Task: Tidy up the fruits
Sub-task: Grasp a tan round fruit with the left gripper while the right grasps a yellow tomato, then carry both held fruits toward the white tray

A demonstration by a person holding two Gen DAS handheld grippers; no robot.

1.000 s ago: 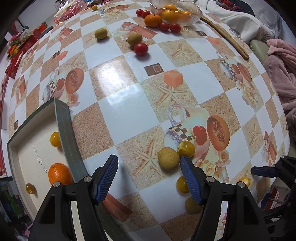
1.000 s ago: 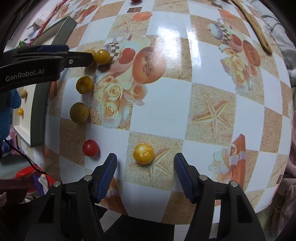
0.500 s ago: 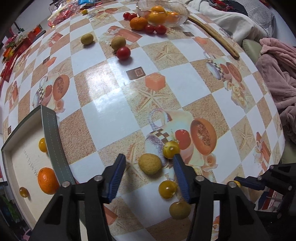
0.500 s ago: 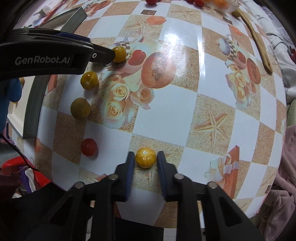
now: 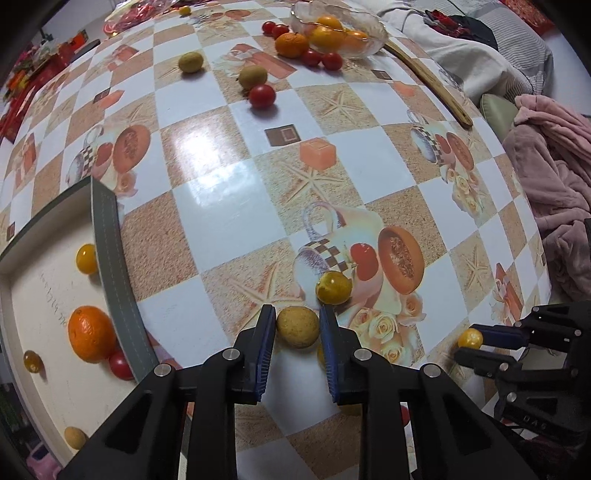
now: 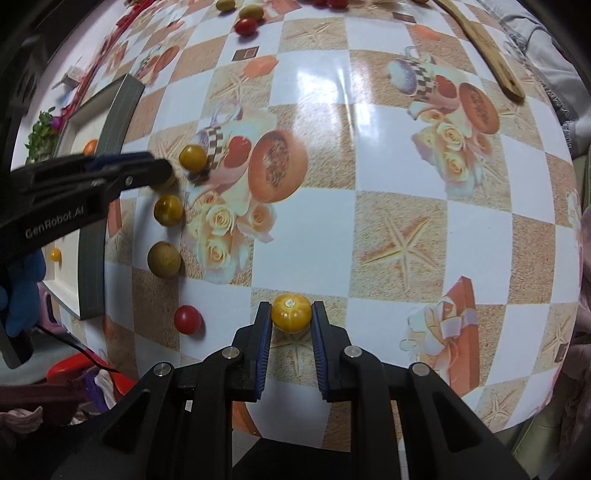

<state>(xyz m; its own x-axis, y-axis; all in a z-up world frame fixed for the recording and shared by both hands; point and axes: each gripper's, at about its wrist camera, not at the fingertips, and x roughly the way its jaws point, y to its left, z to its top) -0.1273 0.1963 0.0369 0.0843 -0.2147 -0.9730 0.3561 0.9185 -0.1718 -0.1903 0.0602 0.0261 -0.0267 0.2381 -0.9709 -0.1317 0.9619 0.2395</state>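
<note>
My left gripper (image 5: 297, 325) points down at the patterned table, and its jaws are closing with a tan round fruit (image 5: 297, 326) between them; both blue pads touch its sides. A yellow tomato (image 5: 333, 287) lies just beyond it. My right gripper (image 6: 290, 319) is shut on a yellow cherry tomato (image 6: 290, 316); the left wrist view shows the same tomato (image 5: 470, 338) at the lower right. From the right wrist view, the left gripper (image 6: 162, 175) reaches in from the left. A grey-rimmed tray (image 5: 110, 277) at the left holds an orange (image 5: 90, 332) and small tomatoes.
Near my right gripper lie a red tomato (image 6: 187, 319), a tan fruit (image 6: 164, 259) and a yellow tomato (image 6: 168, 209). At the far end are a glass bowl (image 5: 376, 35) of oranges, more loose fruit, and a wooden stick (image 5: 428, 81). Pink cloth (image 5: 554, 184) hangs at the right edge.
Both grippers stood open a second ago. The right one closed on the yellow cherry tomato; the left one shifted over the tan fruit and its jaws narrowed onto it.
</note>
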